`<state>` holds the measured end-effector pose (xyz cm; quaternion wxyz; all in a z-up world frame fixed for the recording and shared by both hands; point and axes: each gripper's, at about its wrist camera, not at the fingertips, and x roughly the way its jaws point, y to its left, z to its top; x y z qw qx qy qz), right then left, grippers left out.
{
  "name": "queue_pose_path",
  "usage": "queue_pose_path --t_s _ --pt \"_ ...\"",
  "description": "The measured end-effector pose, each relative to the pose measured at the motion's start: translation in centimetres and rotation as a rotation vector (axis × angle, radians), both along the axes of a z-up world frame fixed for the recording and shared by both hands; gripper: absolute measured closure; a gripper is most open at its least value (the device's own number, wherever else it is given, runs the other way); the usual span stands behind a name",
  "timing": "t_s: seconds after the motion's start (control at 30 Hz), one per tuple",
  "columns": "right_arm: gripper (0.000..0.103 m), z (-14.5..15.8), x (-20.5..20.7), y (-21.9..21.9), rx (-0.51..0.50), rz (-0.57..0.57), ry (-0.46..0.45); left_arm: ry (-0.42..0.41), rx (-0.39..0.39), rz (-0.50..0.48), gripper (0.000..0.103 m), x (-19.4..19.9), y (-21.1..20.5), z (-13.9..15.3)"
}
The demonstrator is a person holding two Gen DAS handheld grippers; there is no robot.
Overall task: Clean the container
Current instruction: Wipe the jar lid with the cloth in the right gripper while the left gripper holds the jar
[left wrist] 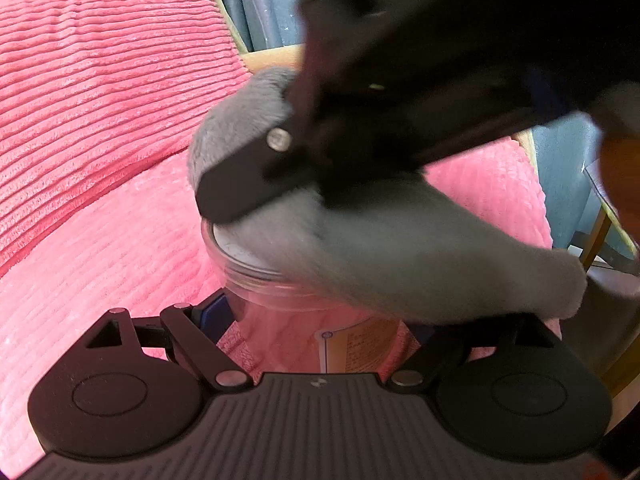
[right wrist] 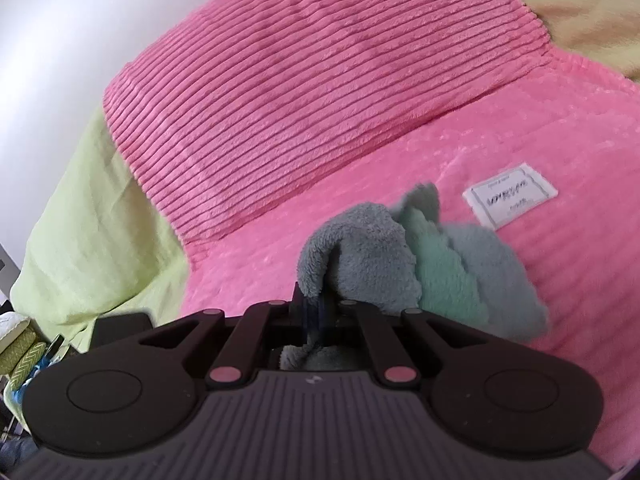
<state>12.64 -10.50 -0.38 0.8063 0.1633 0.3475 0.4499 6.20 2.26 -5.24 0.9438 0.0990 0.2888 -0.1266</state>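
Observation:
A clear plastic jar (left wrist: 276, 320) with an orange label stands upright between the fingers of my left gripper (left wrist: 320, 322), which is shut on its sides. My right gripper (left wrist: 240, 188) comes in from above, its fingers resting on the jar's rim. It presses a grey fluffy cloth (left wrist: 400, 248) over the jar's top, and the cloth hides most of the opening. In the right wrist view my right gripper (right wrist: 314, 304) is shut on the bunched grey-green cloth (right wrist: 368, 252). The jar itself is hidden there.
A pink ribbed blanket (left wrist: 100, 240) covers the bed under the jar, with a pink pillow (right wrist: 300, 80) behind. A white tag (right wrist: 508, 194) lies on the blanket. A green sheet (right wrist: 92, 220) is at left. Blue starred curtains (left wrist: 264, 0) and a wooden frame (left wrist: 596, 236) stand at right.

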Motion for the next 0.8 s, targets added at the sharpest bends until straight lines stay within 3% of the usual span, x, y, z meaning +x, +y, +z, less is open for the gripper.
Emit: queue_pose_path --t_s 0.33,0.47,0.5,0.6,0.8 --pt "0.101 1.4 -1.0 -4.1 -0.071 -0.149 -0.062 -0.012 0.031 -0.009 0.018 1.1 1.1 -0.2" --pt "0.100 2.1 -1.7 -6.1 -0.100 -0.213 -0.086 0.021 0.029 -0.006 0.018 1.8 1.6 0.4" --pt "0.100 2.2 -1.9 -6.6 -0.107 -0.229 -0.092 0.024 0.054 -0.007 0.018 1.7 1.2 0.7" --pt "0.100 2.7 -2.5 -8.0 -0.129 -0.277 -0.110 0.013 0.237 -0.037 0.018 0.2 -0.3 2.3" --pt "0.100 3.7 -3.5 -11.1 -0.104 -0.460 -0.161 0.118 0.386 -0.120 0.018 1.1 -1.6 2.5"
